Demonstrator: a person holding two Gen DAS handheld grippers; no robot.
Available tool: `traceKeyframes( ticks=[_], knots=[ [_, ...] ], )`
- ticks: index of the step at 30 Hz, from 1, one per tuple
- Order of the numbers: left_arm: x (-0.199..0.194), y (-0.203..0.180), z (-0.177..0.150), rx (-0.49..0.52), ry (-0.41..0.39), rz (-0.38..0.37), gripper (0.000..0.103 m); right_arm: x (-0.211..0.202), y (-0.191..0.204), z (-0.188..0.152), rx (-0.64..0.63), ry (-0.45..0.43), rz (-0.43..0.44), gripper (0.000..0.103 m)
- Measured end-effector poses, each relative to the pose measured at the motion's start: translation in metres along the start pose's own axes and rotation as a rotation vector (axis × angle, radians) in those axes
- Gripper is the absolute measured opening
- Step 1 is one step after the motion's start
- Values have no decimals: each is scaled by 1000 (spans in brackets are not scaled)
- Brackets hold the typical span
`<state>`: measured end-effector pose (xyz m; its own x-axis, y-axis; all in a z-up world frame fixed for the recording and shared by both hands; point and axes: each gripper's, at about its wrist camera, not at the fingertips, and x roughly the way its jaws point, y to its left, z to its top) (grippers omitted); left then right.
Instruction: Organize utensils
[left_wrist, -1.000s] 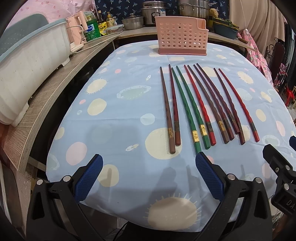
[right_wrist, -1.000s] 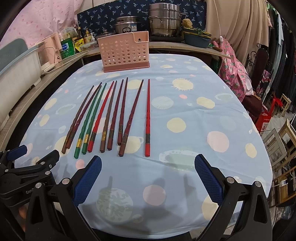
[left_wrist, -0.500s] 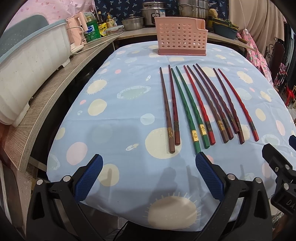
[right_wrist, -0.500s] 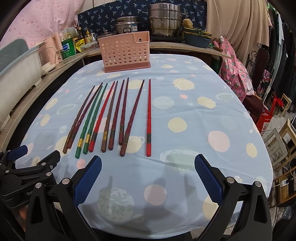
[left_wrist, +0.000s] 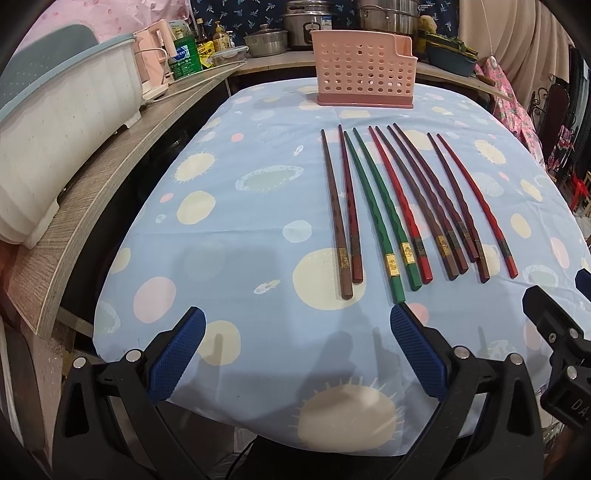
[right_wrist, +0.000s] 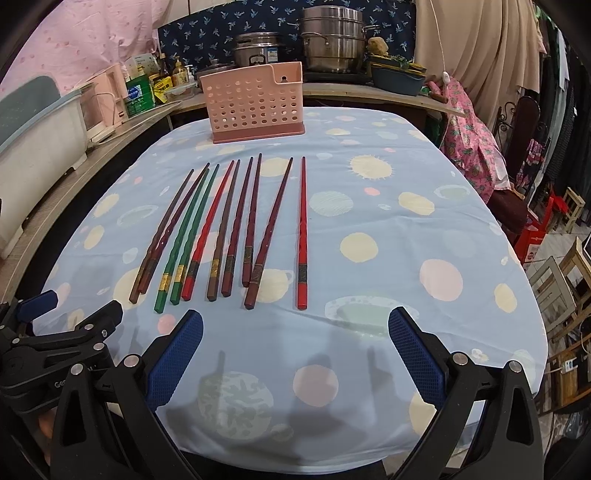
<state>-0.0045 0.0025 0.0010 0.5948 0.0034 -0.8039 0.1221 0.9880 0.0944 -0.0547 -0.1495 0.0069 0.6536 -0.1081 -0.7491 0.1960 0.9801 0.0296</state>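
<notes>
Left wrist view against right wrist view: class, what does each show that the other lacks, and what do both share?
Only the left wrist view shows the white dish rack large along the counter. Only the right wrist view shows the wooden stools on the floor. Both share the ten chopsticks lying on the tablecloth, the pink basket beyond them, and both open tools, left and right.

The left gripper (left_wrist: 297, 352) is hovering at six o'clock over the near edge of the table (left_wrist: 240, 236), its blue pads (left_wrist: 176, 354) standing wide apart and gripping nothing. Ten chopsticks (left_wrist: 402, 206) are lying side by side toward two o'clock, thick ends nearest, the green pair (left_wrist: 380, 214) among red and brown ones. A pink perforated holder (left_wrist: 364, 79) is standing at twelve o'clock. Part of the right gripper (left_wrist: 557, 332) is showing at four o'clock.
</notes>
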Motion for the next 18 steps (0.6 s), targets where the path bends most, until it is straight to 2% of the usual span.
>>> traceKeyframes(
  ticks=[18],
  knots=[
    [-2,-1,1,3,-6,3,96,-2,1,0,-2,-5,4,96]
  ],
)
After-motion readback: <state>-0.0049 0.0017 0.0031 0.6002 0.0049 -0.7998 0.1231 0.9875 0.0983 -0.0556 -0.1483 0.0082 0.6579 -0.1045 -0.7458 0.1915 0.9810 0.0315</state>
